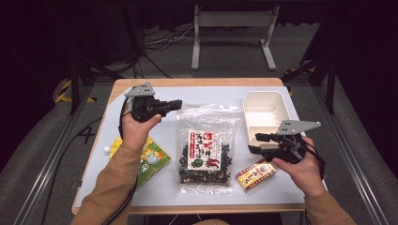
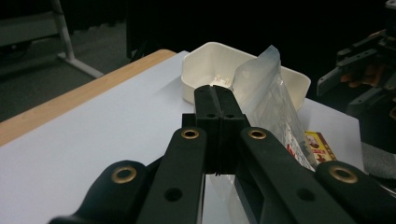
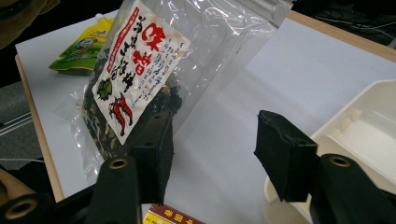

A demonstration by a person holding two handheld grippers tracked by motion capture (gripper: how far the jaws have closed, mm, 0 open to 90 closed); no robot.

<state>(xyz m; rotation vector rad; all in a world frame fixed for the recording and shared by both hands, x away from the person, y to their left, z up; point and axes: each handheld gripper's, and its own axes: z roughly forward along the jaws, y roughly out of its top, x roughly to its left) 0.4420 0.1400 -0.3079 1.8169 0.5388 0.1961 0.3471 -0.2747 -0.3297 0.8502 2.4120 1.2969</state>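
Left gripper point(image 1: 176, 104) is clamped on the top corner of the clear seaweed bag point(image 1: 205, 149), lifting that edge while the rest lies mid-table between the yellow pouch point(image 1: 151, 158) and the white tray point(image 1: 265, 115). Right gripper point(image 1: 256, 143) hangs released, nothing between its jaws, just right of the bag above the small red box point(image 1: 256, 174). Bag looks light, floppy, slick film with loose dry contents that'll slump; best hold is the flat sealed top strip, not the belly.
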